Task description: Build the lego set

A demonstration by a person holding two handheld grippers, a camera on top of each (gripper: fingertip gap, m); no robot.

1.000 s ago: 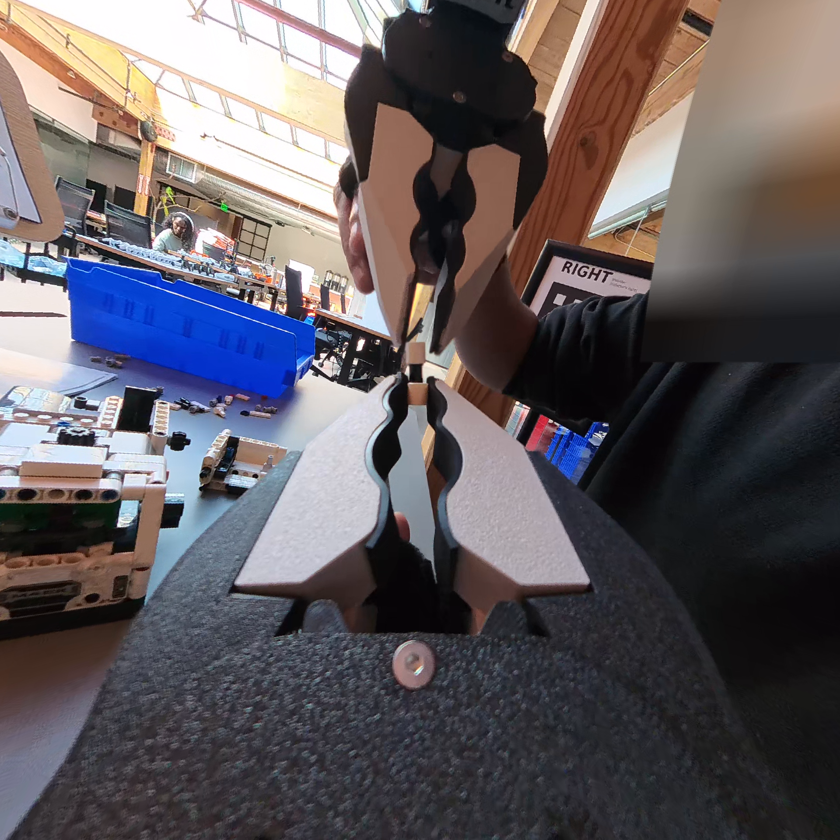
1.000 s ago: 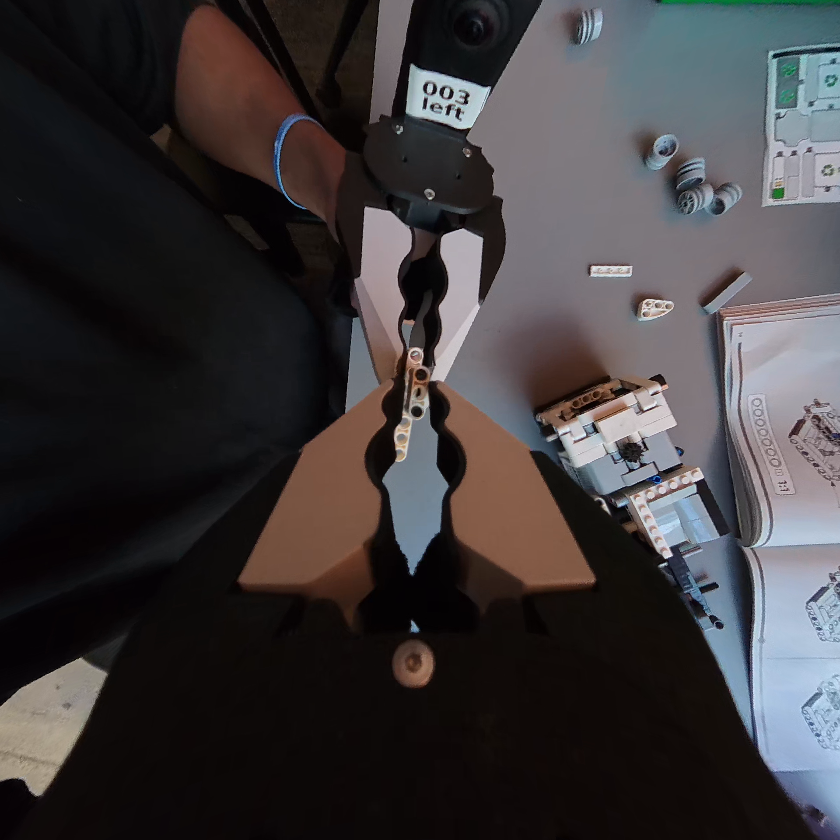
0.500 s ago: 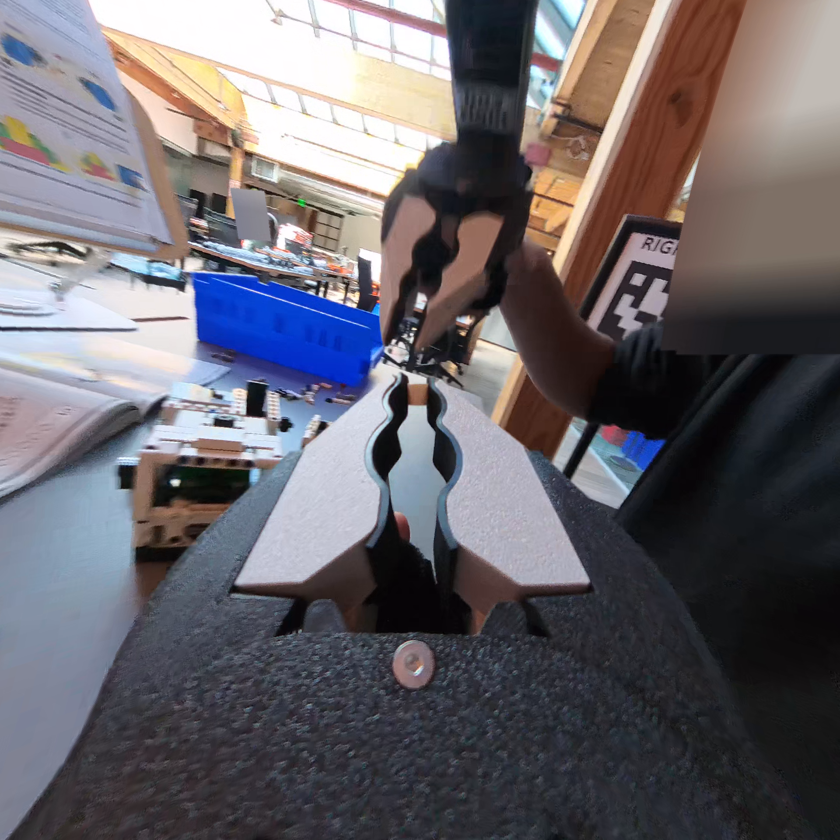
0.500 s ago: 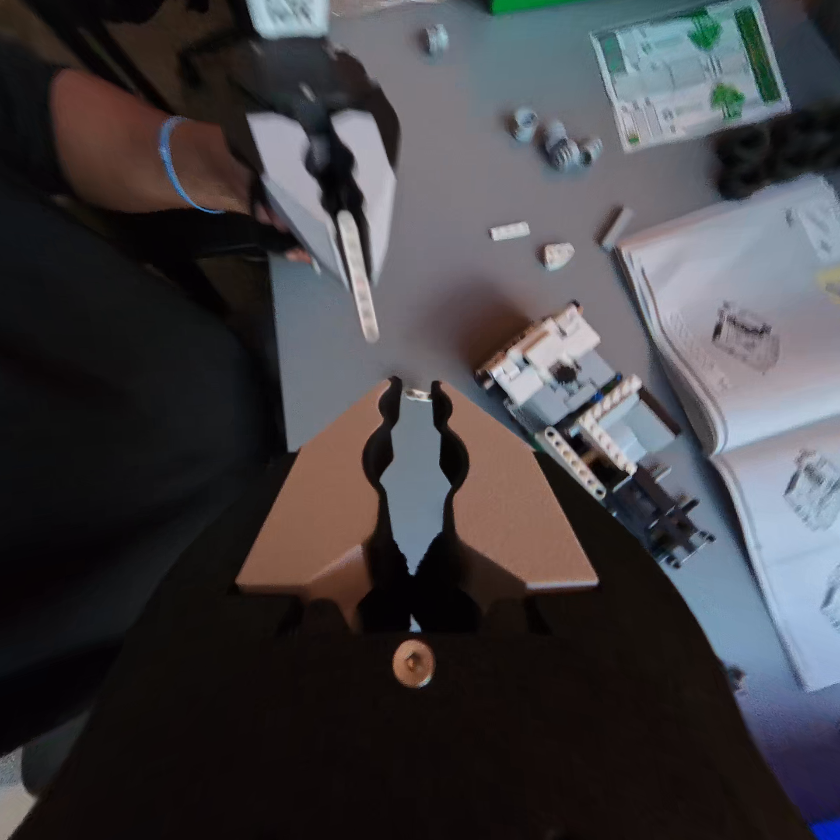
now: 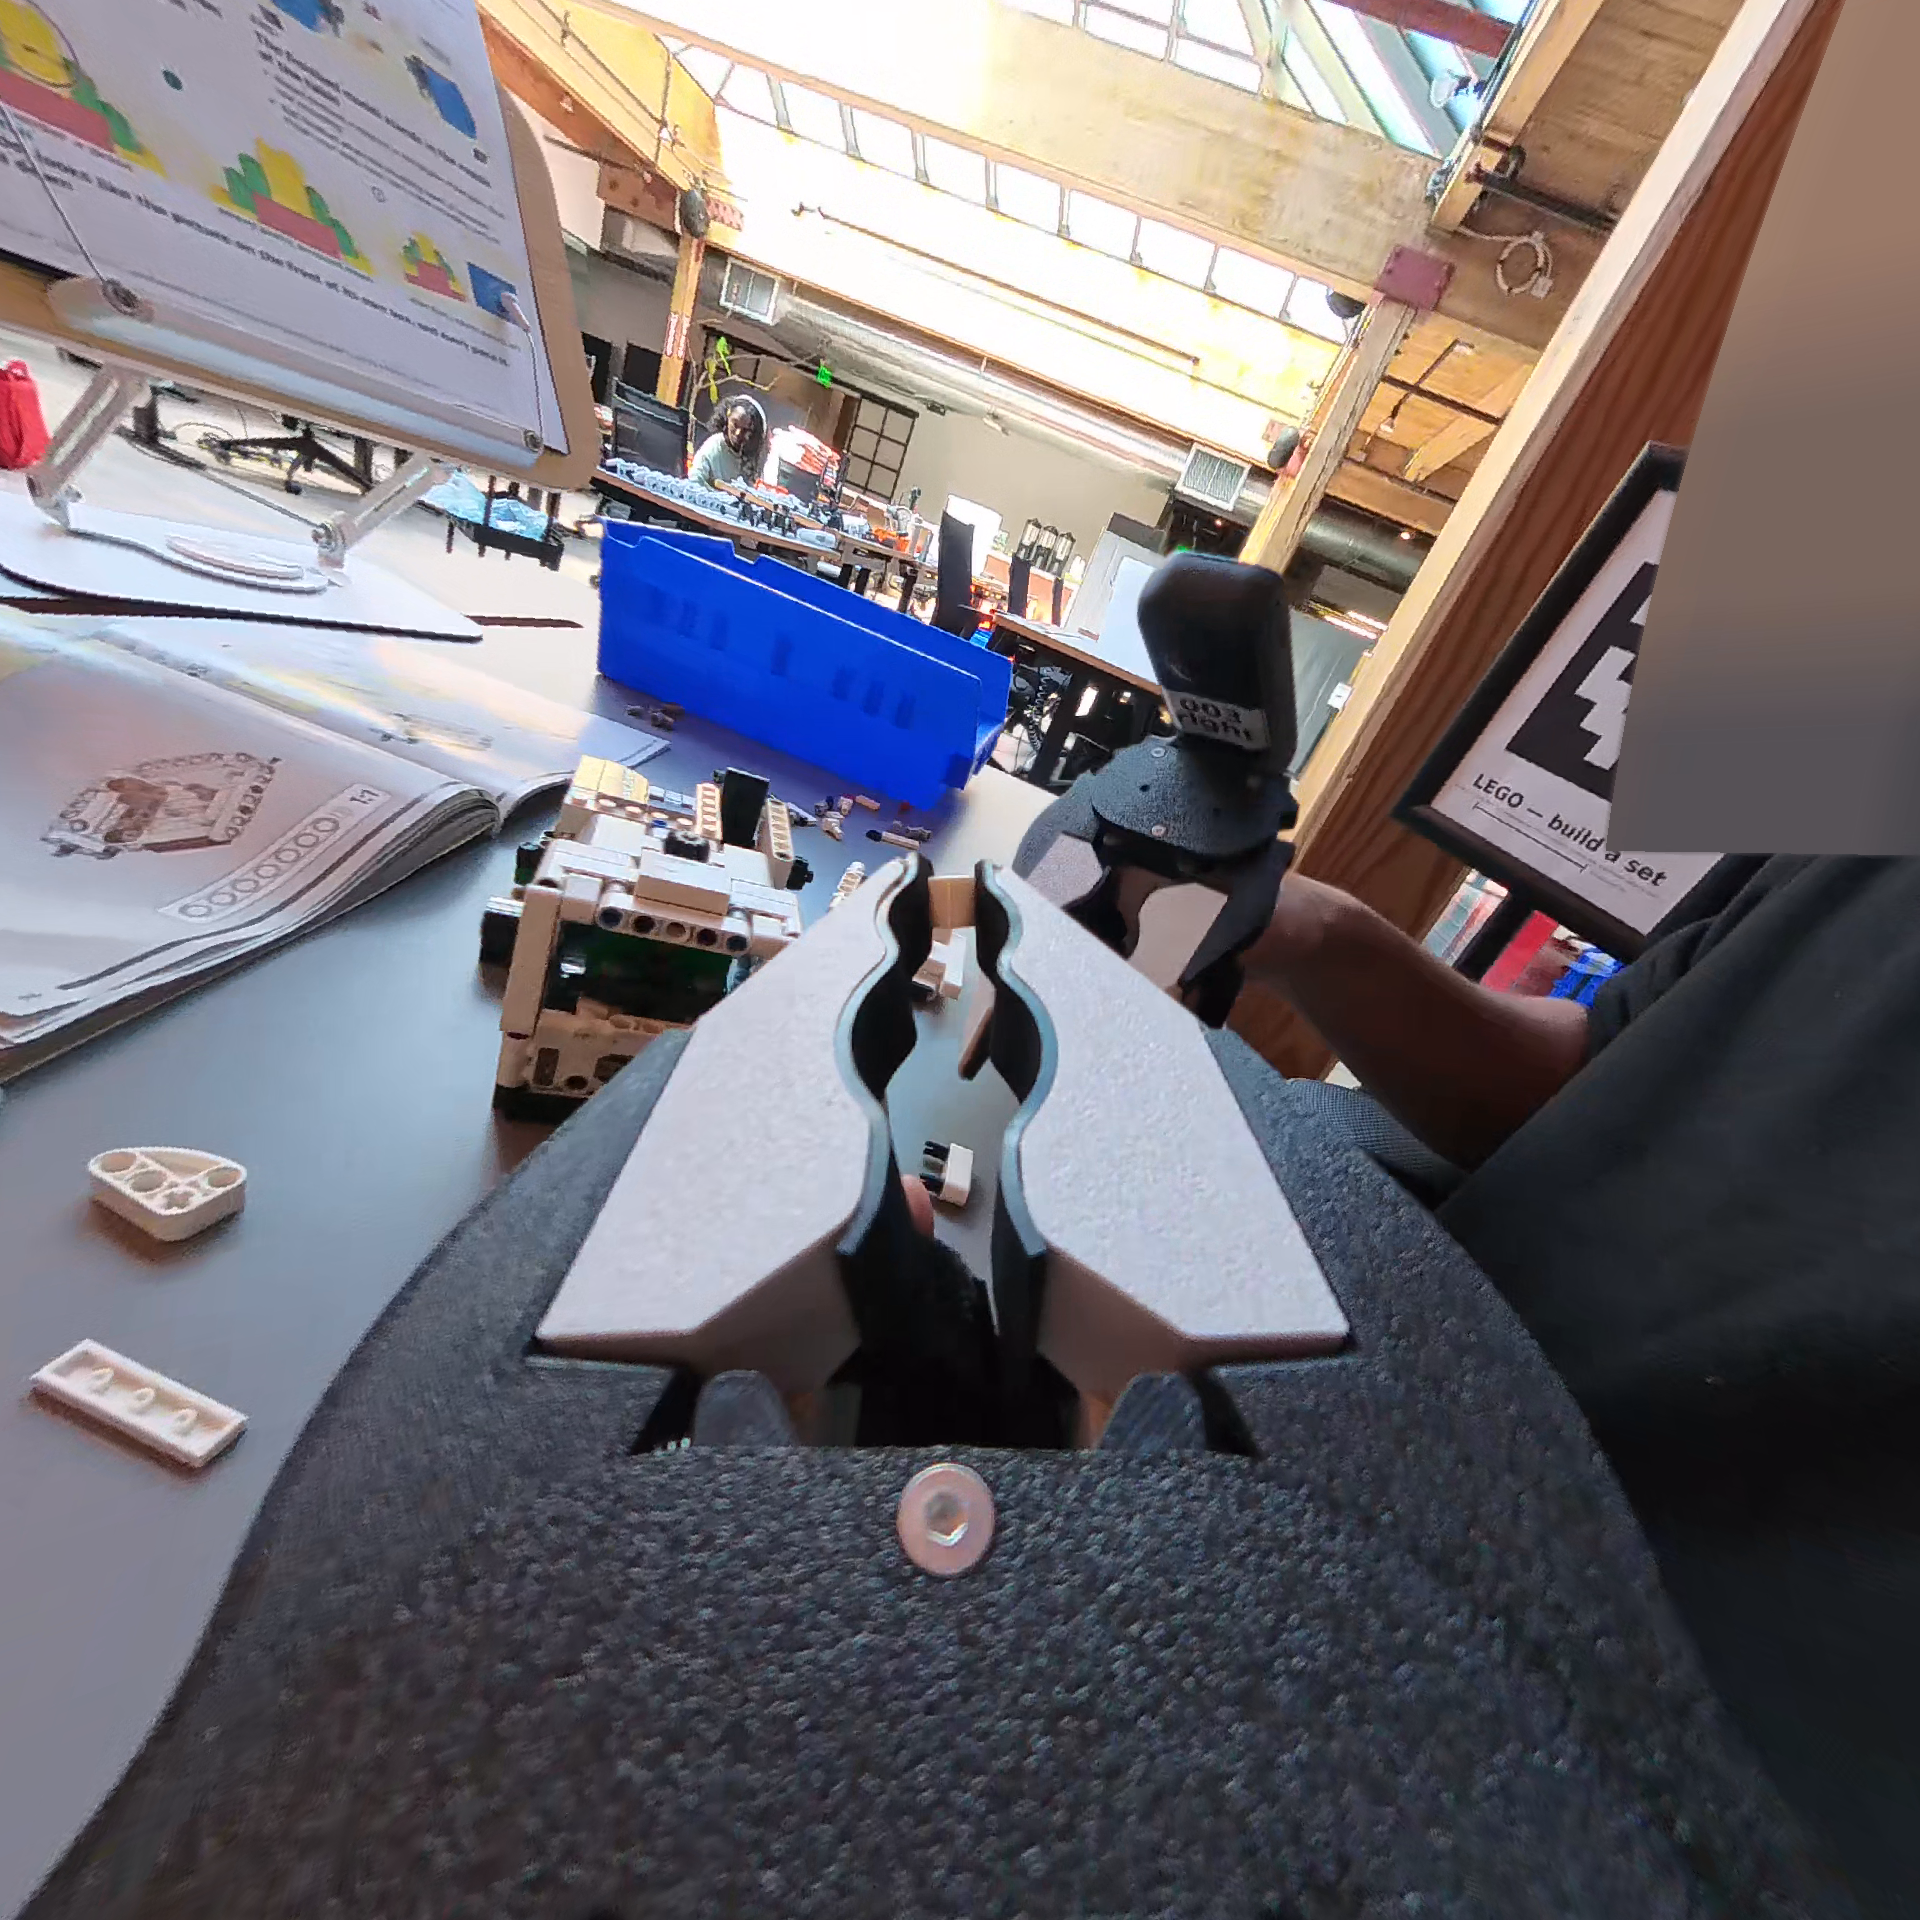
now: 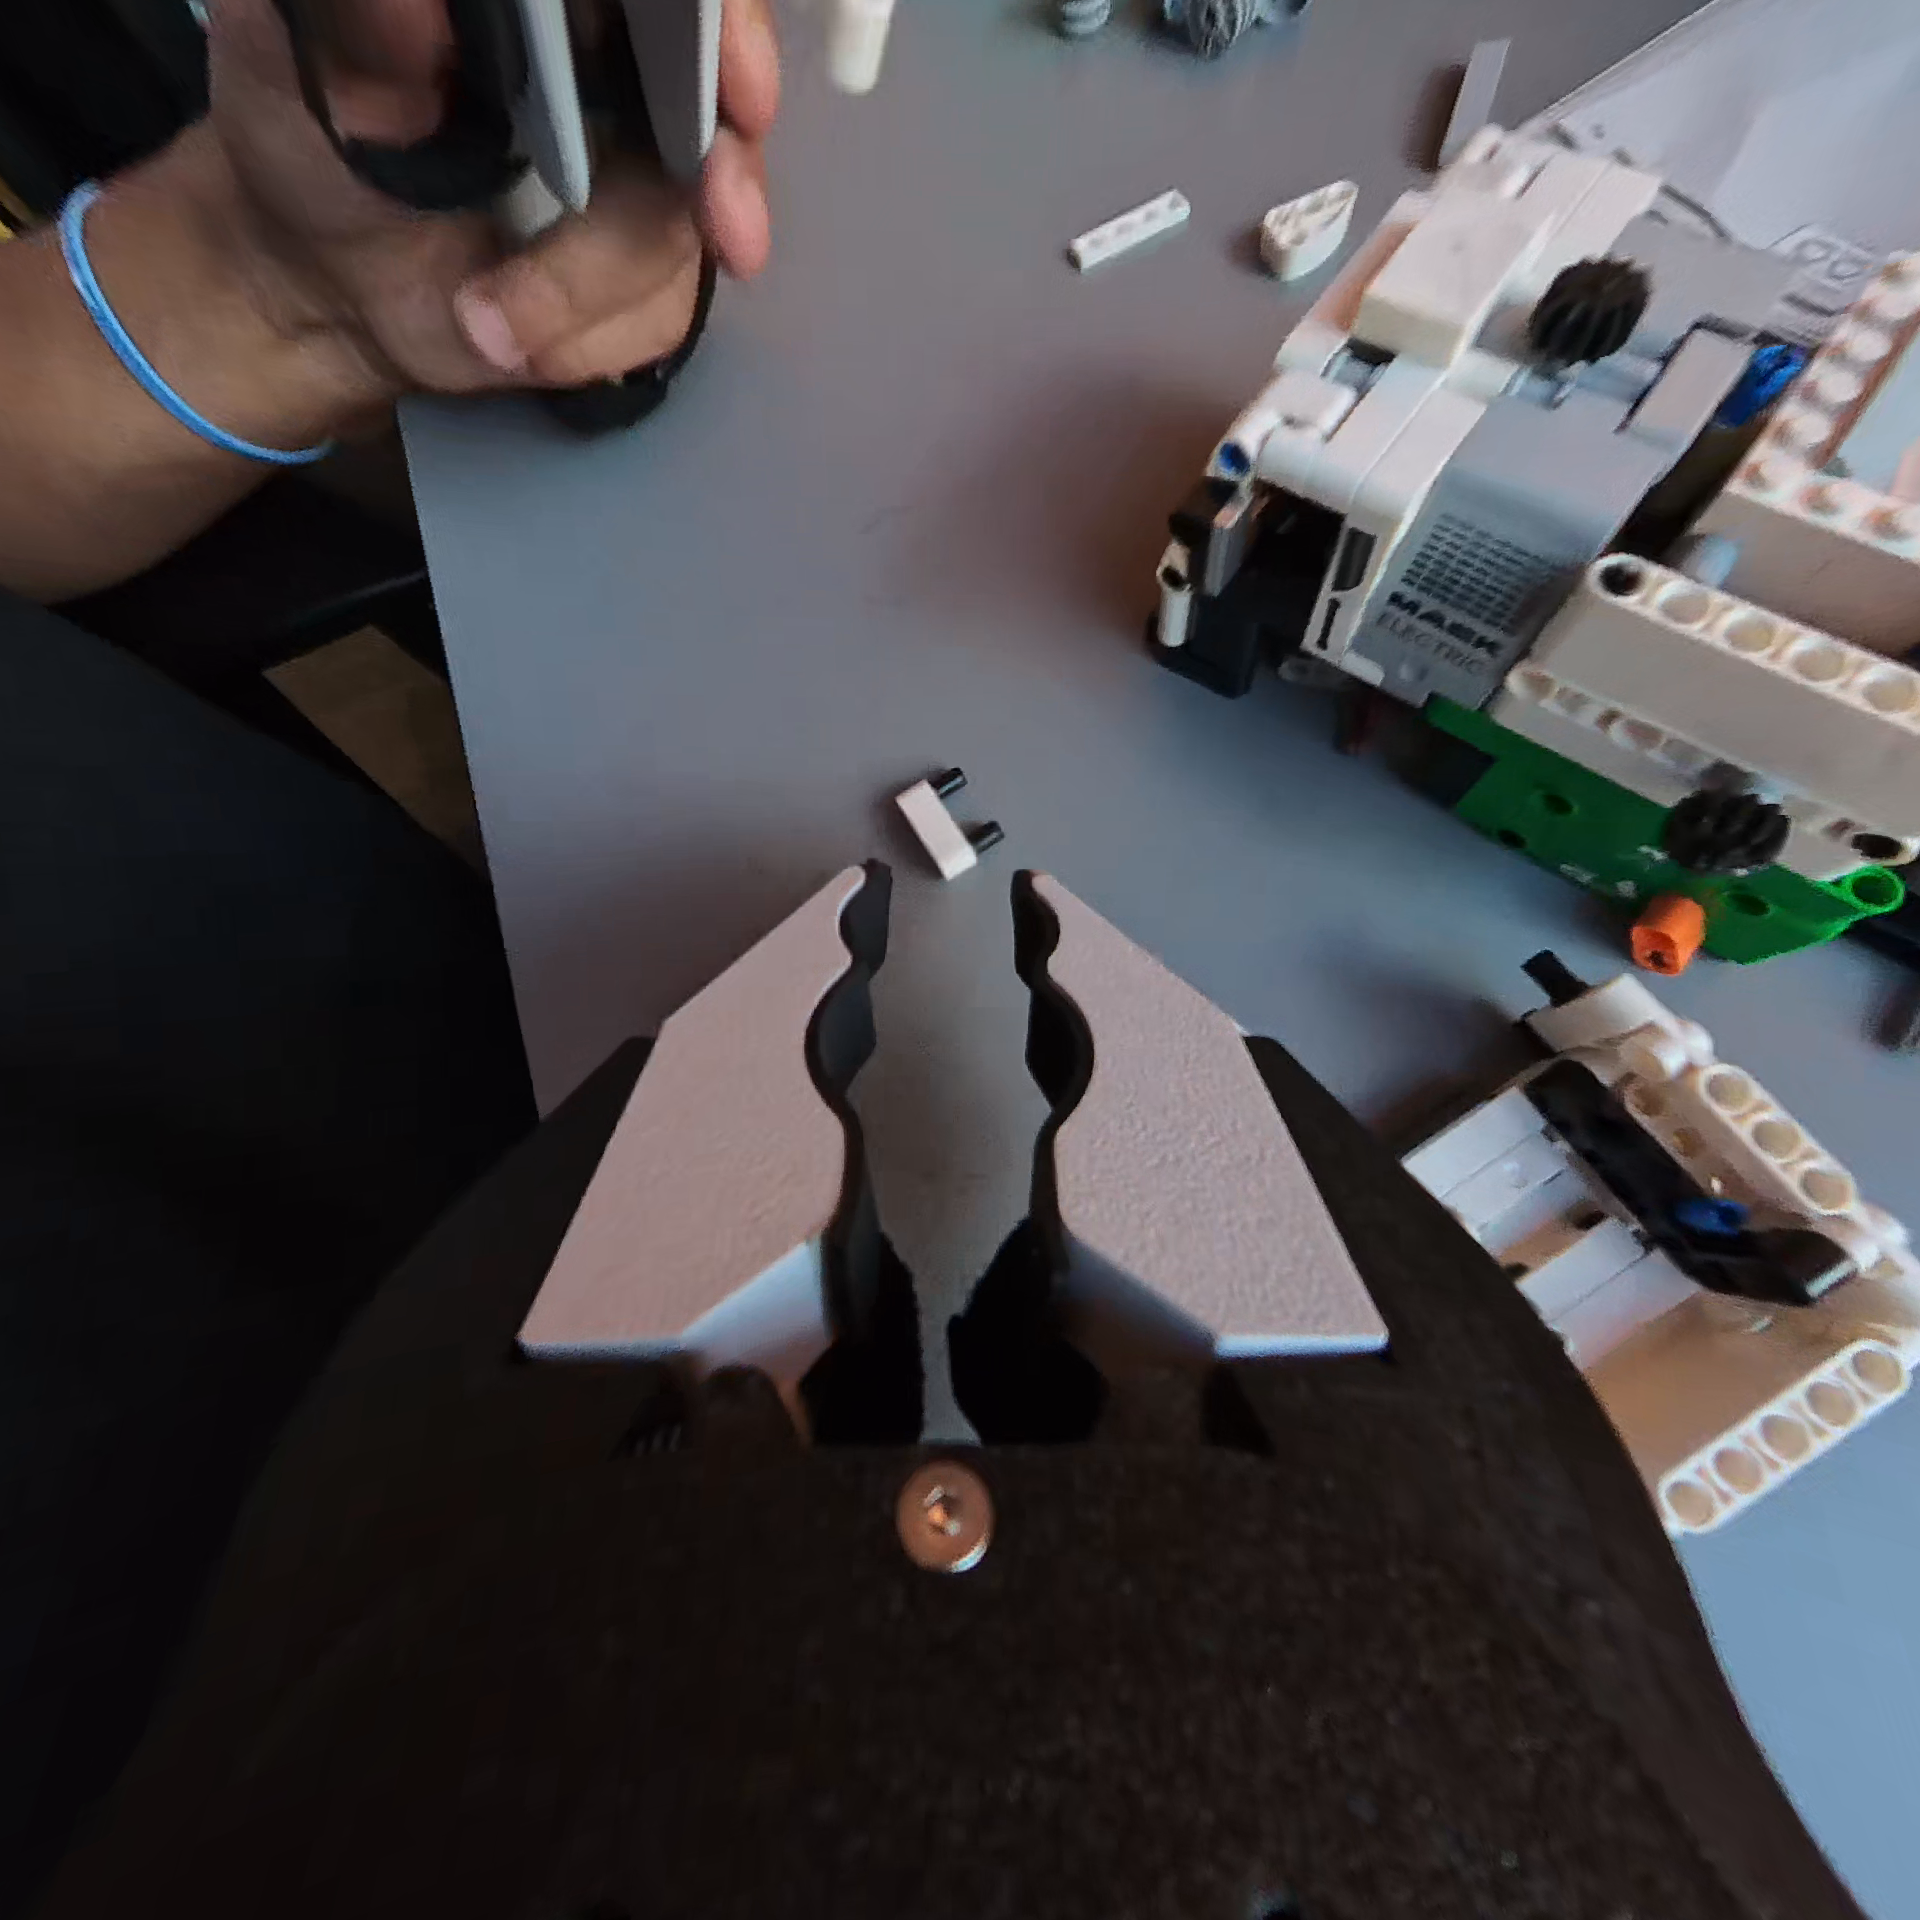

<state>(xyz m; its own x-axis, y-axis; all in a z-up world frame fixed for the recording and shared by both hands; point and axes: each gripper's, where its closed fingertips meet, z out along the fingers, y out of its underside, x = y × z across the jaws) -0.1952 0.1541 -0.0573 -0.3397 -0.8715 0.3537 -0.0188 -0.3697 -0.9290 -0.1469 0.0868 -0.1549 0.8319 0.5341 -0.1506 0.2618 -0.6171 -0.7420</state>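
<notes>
My left gripper [image 5: 948,881] is shut on a white beam [image 5: 952,902], seen end-on between its tips above the grey table [image 5: 312,1091]. My right gripper [image 6: 948,883] is open and empty, low over the table. A small white piece with two black pins [image 6: 940,828] lies just ahead of its tips; it also shows in the left wrist view [image 5: 948,1172]. The partly built white, grey and green truck model [image 6: 1455,540] stands to the right, and also shows in the left wrist view [image 5: 644,935]. The left gripper [image 6: 613,104] shows blurred at top left, in a hand.
A second white and black sub-assembly [image 6: 1662,1247] lies at the right. A white plate [image 5: 135,1403] and a rounded white piece [image 5: 166,1179] lie loose. An open instruction booklet [image 5: 208,810], a blue bin [image 5: 790,675] and a page stand [image 5: 260,208] are farther back. About 12 centimetres separates my left fingertips from my right. The white plate [image 5: 135,1403] is about 15 centimetres from my left fingertips. The right camera catches it too, in the right wrist view [image 6: 1130,223].
The right gripper let go of the beam, opened and came down to the table by the small pinned piece. The left gripper kept the beam and drew away from the right one.
</notes>
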